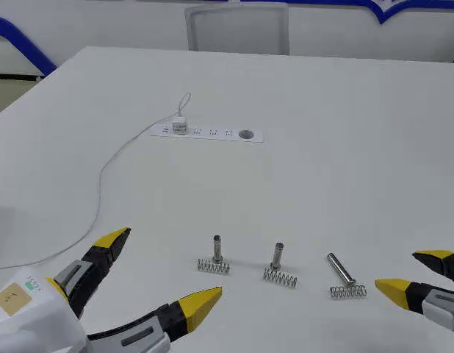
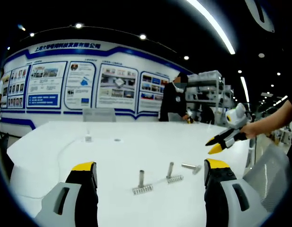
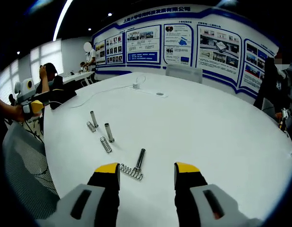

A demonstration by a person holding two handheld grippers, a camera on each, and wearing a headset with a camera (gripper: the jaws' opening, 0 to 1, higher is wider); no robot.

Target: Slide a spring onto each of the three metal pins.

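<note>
The left pin (image 1: 217,248) and middle pin (image 1: 277,255) are standing upright and the right pin (image 1: 340,269) is lying flat. They are sitting in a row on the white table (image 1: 344,147), on the person's side of the power strip (image 1: 209,133), with loose springs (image 1: 280,277) lying one at each base. Nearer still than the strip, the left gripper (image 1: 170,265) and right gripper (image 1: 397,269) are flanking the row, both with jaws spread apart and gripping nothing.

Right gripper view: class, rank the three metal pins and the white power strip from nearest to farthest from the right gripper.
1. Lying pin: just ahead of the right gripper and its open jaws.
2. Middle upright pin: farther off, to the left.
3. Far upright pin: beyond the middle one.
4. Power strip: mid-table, farthest.
</note>
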